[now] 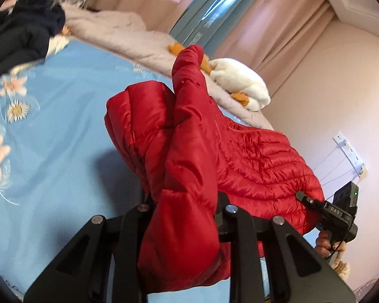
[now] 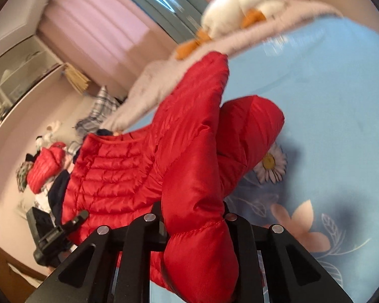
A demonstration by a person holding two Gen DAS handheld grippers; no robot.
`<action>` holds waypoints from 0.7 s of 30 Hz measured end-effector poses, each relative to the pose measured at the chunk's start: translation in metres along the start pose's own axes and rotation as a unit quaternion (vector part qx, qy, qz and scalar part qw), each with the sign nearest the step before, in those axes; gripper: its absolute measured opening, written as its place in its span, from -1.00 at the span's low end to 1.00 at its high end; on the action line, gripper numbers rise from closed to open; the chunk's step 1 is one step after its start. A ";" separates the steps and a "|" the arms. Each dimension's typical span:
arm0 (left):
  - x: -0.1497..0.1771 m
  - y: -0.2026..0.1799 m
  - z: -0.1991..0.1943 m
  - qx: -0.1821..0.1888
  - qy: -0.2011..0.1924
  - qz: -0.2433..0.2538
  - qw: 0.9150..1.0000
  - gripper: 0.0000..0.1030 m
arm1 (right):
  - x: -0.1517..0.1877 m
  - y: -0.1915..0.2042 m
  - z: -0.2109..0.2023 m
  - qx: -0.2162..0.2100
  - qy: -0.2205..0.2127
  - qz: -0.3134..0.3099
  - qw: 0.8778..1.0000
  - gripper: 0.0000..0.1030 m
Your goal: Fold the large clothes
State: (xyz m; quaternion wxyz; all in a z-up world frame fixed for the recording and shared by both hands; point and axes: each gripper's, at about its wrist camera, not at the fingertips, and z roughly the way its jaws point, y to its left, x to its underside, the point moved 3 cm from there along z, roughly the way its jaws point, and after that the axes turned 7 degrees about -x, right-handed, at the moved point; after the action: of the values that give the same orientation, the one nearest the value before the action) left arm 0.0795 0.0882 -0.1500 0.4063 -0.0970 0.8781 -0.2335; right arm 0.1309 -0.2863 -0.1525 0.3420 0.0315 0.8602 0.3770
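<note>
Above the blue flowered bed [image 1: 63, 101], a red puffer jacket [image 1: 189, 151] hangs stretched between both tools. Left tool [image 1: 184, 209] and right tool [image 2: 192, 217] each clamp a fold of its near edge, equally close, and its length runs away toward the far side of the bed.

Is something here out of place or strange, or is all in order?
Nothing looks damaged. The red quilted puffer jacket hangs bunched, clamped by both the left gripper and right gripper. A dark navy garment lies crumpled on the blue floral bedsheet.
</note>
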 end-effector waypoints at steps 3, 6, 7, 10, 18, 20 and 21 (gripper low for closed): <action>-0.001 -0.008 -0.016 0.001 -0.016 0.010 1.000 -0.56 | -0.005 0.014 -0.011 -0.001 -0.015 -0.016 1.000 -0.58; 0.000 -0.013 -0.026 0.005 -0.028 0.016 0.999 -0.56 | -0.006 0.027 -0.021 -0.004 -0.026 -0.035 0.999 -0.58; 0.000 -0.015 -0.031 0.008 -0.031 0.019 0.999 -0.56 | -0.006 0.029 -0.022 -0.005 -0.027 -0.038 0.999 -0.58; -0.004 -0.017 -0.039 0.011 -0.042 0.026 0.999 -0.56 | -0.009 0.034 -0.018 -0.008 -0.030 -0.044 0.999 -0.58; -0.029 -0.025 -0.042 0.016 -0.066 0.038 0.997 -0.56 | -0.026 0.046 -0.021 -0.017 -0.040 -0.069 0.997 -0.58; -0.036 -0.026 -0.042 0.019 -0.073 0.039 0.996 -0.56 | -0.034 0.049 -0.020 -0.018 -0.043 -0.079 0.996 -0.58; -0.039 -0.027 -0.042 0.021 -0.076 0.038 0.996 -0.56 | -0.037 0.050 -0.019 -0.017 -0.045 -0.083 0.995 -0.58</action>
State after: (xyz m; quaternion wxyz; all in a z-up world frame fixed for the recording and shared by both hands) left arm 0.0728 0.0928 -0.0877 0.4823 -0.0726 0.8427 -0.2279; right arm 0.1378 -0.2738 -0.0891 0.4108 -0.0294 0.8371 0.3600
